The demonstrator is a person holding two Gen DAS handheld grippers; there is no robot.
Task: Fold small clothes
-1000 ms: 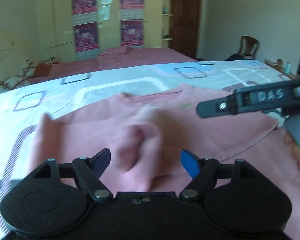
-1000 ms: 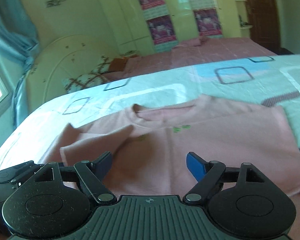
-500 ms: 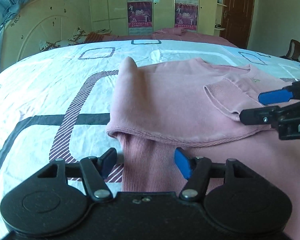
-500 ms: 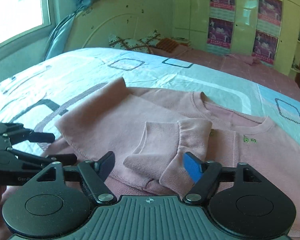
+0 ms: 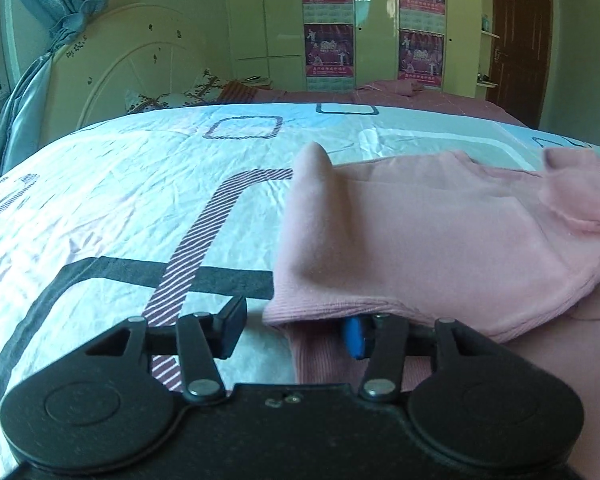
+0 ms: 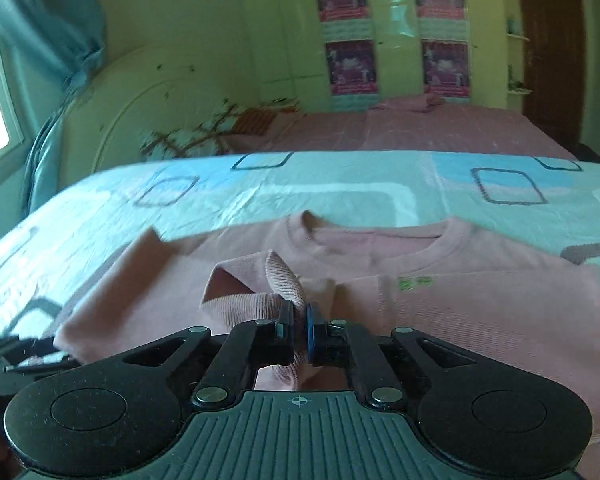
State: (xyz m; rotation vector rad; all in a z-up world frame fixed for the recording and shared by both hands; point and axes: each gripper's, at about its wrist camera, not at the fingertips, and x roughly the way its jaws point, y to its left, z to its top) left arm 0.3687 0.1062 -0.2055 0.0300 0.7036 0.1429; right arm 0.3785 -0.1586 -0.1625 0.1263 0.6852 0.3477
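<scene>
Now right hand-held gripper clenched on sleeve cuff, previously wide apart.

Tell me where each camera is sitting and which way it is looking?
Left wrist view: sits on the left tool, looking along the bed at the pink sweater; its fingers are closing around the folded hem corner.
Right wrist view: sits on the right tool, facing the wardrobe; it is shut on the sleeve cuff, with the left tool at the left edge.
Both show the sweater, bed, posters and headboard.
</scene>
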